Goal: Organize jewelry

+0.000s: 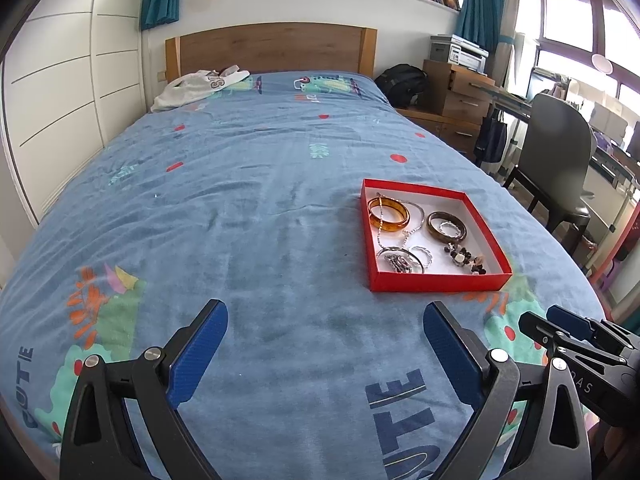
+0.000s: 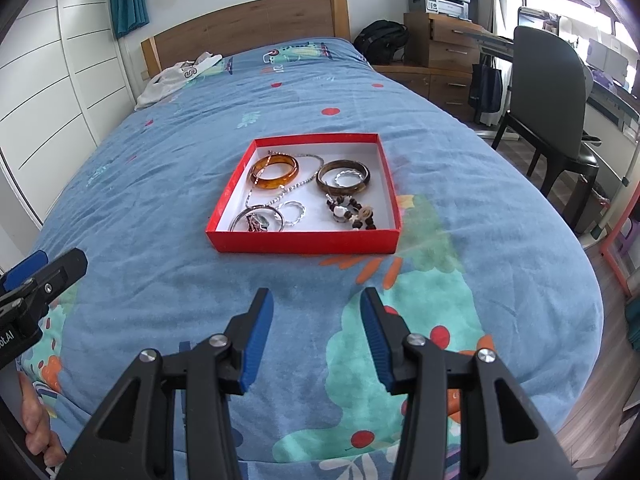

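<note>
A shallow red box [image 2: 304, 242] with a white interior lies flat on the blue printed bedspread [image 2: 160, 184], toward the foot half of the bed and nearer its right edge. All jewelry in view is inside the box.

Contents, per the right wrist view:
- Amber bangle [image 2: 275, 172] at the far left, with a silver chain [image 2: 308, 178] draped across it.
- Dark brown bangle [image 2: 343, 177] at the far right, with a small silver ring-shaped piece [image 2: 347, 178] inside its loop.
- Thin silver hoop [image 2: 258, 219] at the near left, around a small dark cluster that cannot be identified.
- Twisted silver bracelet [image 2: 294, 212] just beside the hoop.
- Beaded bracelet [image 2: 352, 212] of dark and pale beads at the near right.

The left gripper [image 1: 326, 332] hangs above bare bedspread, left of and nearer than the box. Its 2 blue-padded jaws stand wide apart with nothing between them. The right gripper [image 2: 316, 320] hangs in line with the box, short of its near wall. Its jaws stand partly apart and are empty. Neither tool touches the box or bedspread.

In the background are a wooden headboard [image 2: 248, 24], a crumpled white garment [image 2: 176, 78] at the pillow end, a black backpack [image 2: 380, 42] and a dark chair [image 2: 548, 92].
</note>
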The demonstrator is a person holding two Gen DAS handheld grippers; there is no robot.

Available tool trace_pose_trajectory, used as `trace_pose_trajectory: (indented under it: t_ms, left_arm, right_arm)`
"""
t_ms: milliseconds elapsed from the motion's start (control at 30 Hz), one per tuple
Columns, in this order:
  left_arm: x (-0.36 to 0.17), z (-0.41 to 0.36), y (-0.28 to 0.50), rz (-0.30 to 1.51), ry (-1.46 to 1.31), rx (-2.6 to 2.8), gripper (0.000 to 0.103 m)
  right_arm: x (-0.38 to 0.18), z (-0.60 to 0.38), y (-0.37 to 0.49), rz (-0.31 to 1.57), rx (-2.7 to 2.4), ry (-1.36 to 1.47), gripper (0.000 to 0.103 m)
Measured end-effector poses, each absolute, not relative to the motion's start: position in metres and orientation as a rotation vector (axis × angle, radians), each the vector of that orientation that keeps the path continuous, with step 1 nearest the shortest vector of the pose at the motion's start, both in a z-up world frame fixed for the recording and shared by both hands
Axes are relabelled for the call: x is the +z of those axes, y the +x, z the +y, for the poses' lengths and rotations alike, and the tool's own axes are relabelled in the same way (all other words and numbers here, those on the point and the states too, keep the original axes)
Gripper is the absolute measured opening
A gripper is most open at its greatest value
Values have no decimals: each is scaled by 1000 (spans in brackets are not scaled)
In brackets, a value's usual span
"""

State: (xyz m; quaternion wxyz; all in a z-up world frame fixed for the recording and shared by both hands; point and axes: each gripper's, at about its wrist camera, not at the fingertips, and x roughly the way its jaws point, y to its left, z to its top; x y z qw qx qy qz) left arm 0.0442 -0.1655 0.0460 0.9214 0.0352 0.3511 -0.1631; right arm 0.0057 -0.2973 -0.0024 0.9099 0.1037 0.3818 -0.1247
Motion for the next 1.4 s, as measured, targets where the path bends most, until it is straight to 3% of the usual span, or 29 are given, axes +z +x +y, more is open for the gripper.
trace_pose_trajectory:
  t_ms: [600, 767, 1400]
  left_arm:
    - [40, -168, 45, 739, 76, -340, 98]
    - [39, -167, 45, 743, 73, -341, 98]
    - [36, -169, 43, 753, 78, -352, 98]
  right_arm:
    - [-9, -302, 3, 791, -269, 218, 44]
    - [-11, -302, 2, 790, -277, 216, 54]
    - [-11, -302, 2, 787, -278, 215, 55]
